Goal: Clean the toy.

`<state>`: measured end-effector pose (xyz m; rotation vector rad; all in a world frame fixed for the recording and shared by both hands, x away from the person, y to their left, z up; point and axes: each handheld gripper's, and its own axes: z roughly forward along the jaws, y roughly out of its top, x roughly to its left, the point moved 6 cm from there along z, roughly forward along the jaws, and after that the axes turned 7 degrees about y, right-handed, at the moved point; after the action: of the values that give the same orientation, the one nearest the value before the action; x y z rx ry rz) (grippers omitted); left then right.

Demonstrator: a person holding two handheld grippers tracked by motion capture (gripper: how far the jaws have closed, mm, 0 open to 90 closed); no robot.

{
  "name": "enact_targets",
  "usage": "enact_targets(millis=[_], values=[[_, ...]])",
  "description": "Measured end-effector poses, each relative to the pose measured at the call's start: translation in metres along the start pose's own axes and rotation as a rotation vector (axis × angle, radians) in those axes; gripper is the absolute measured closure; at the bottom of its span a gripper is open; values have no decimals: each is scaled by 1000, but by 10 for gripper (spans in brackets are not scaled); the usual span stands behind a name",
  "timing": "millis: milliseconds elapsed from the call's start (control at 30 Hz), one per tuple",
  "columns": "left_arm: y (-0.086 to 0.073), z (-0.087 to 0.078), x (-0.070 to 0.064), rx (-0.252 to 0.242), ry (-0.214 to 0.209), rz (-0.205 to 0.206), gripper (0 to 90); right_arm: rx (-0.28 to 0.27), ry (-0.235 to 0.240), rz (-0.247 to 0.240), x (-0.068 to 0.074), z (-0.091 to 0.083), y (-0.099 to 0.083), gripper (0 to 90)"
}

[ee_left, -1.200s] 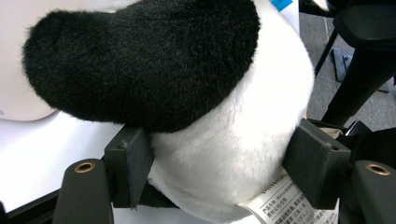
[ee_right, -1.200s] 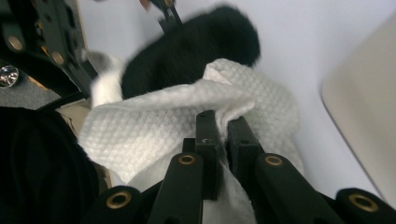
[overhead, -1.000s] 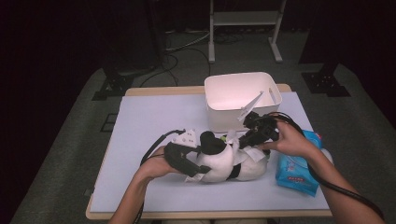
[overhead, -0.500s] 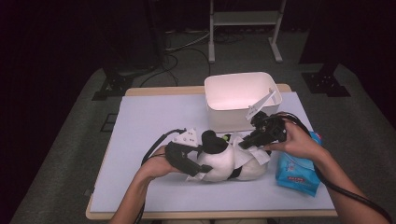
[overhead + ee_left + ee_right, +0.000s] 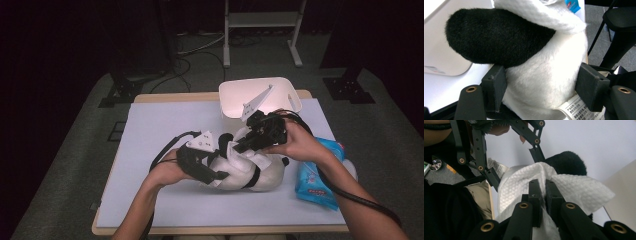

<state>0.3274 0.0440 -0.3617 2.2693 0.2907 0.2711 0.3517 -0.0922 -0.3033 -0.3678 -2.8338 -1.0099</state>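
Lying on its side on the pale mat [image 5: 150,130] near the front of the table, a plush panda [image 5: 260,175], wedged between both tools. Clamped at the body by the left gripper [image 5: 544,90], pads pressed into the white fur on either side, jaws held fairly wide by the toy's bulk; seen from above as the left gripper [image 5: 212,172] at the toy's left end. Pinched by the right gripper [image 5: 542,192], jaws nearly closed, a fold of a white wipe [image 5: 576,187] draped over the top of the panda; from above, the right gripper [image 5: 245,145] angled down onto the toy's upper side. Soft and rounded, white fur with a black limb [image 5: 496,37] sticking out, a printed label [image 5: 584,110] at the underside, possibly a sewn care tag, though too cropped to be sure. Wipe textured, crumpled, spread across the white belly. Just behind the toy, a white bin [image 5: 260,97]; to the right, a blue wipes pack [image 5: 317,180], touching the right forearm. Compared with half a second ago, right gripper drawn lower and closer to the panda's middle, wipe now spread further over it; left grip and toy position unchanged.
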Motion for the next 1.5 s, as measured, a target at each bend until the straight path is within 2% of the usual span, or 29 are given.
enact_targets(millis=[200,367,433,500,533,867,967,1033,1100,1267,1333,1433,1500], values=[[0,10,-4,3,-13,-5,307,21,-8,19,-3,5,-13,841],[12,12,-4,-1,-8,6,309,1,-28,24,-4,-4,-16,843],[19,10,-4,-6,-8,6,315,-21,-26,24,-3,-9,-13,844],[24,7,-4,11,6,24,317,-35,-24,19,-2,-12,-10,844],[24,5,-3,18,10,33,319,-37,-30,13,-2,-13,-9,843],[28,-9,2,12,29,34,329,-69,-29,3,2,-14,1,843],[29,-9,2,17,33,40,329,-66,-34,-16,4,-14,4,842],[28,-5,0,14,26,49,331,-33,-49,-15,2,-11,0,841],[29,-3,-1,0,17,36,332,-21,-56,-2,0,-9,-5,841],[30,1,-1,-9,13,25,291,-34,-43,17,-3,-7,-14,846],[30,1,-1,-7,15,26,266,-34,-43,14,-4,-7,-16,848],[29,3,1,-5,23,6,198,-24,-47,15,-4,-6,-16,850],[27,3,1,-4,19,3,193,-22,-44,15,-4,-5,-16,850]])
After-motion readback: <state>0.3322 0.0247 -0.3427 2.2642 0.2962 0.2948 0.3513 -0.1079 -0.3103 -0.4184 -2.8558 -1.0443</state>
